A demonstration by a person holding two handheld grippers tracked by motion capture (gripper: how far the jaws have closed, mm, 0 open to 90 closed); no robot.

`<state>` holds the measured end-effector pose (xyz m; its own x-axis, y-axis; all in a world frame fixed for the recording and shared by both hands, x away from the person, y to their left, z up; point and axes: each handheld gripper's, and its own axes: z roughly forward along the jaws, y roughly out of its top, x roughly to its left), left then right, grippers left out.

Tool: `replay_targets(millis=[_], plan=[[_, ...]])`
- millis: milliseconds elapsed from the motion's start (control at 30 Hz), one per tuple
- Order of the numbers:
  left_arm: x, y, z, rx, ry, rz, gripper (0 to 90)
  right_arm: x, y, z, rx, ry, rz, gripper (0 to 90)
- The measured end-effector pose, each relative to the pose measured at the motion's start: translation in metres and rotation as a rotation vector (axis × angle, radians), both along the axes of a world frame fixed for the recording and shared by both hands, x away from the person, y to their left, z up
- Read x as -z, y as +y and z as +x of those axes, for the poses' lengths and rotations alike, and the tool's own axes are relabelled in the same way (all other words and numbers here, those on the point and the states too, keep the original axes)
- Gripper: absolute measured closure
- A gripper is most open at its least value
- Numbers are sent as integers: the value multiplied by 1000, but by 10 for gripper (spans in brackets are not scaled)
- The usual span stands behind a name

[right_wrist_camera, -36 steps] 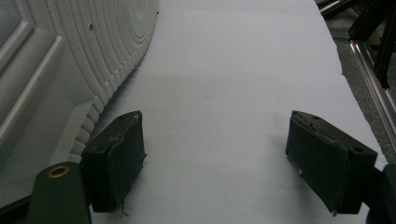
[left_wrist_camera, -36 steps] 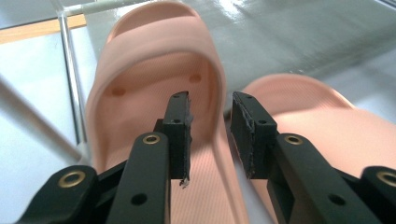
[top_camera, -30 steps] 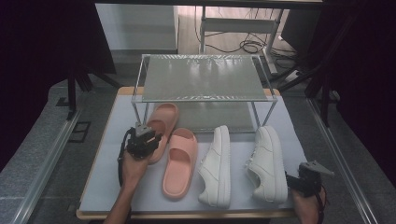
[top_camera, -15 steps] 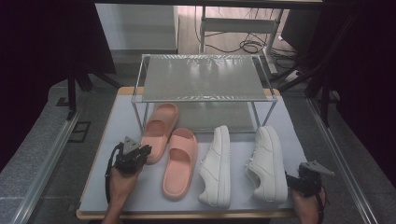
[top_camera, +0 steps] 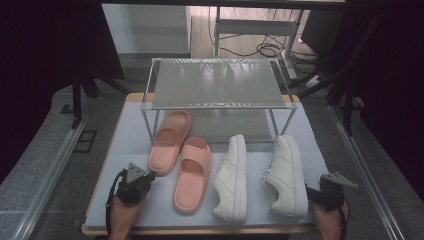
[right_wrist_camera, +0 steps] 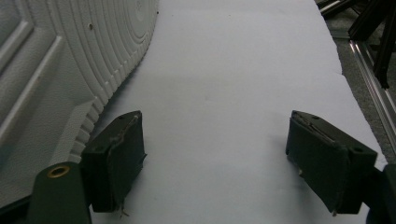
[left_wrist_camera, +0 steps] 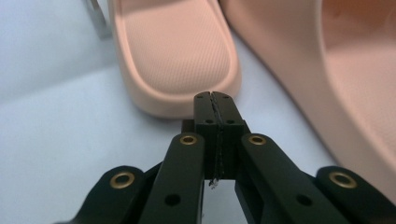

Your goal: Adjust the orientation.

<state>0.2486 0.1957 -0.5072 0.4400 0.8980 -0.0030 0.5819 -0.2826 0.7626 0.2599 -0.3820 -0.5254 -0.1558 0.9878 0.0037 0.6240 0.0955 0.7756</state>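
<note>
Pale lilac-grey mat [top_camera: 130, 145] covers the wooden table; at its far half stands a two-tier metal rack with frosted shelves [top_camera: 215, 87]. Two white lace-up sneakers [top_camera: 260, 175] lie on their sides at mid-right. Two salmon-pink foam slides [top_camera: 181, 155] sit left of them, the far one's toe under the rack. My left gripper [top_camera: 145, 179] is near the table's front-left, jaws pressed together on nothing, tips just short of the nearer heel [left_wrist_camera: 175, 65]. My right gripper [top_camera: 316, 192] rests front-right, jaws spread wide, ribbed white sole [right_wrist_camera: 74, 70] beside my left jaw.
</note>
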Motion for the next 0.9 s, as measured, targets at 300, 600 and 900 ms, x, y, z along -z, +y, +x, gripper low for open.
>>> replay_targets(millis=[300,600,900], plan=[[7,-2,8,-18,17,36,896,0,0,0,1,-1,0,196],[8,-4,16,-28,24,47,896,0,0,0,0,0,0,196],[4,-9,31,-26,11,6,897,0,0,0,0,-1,1,196]])
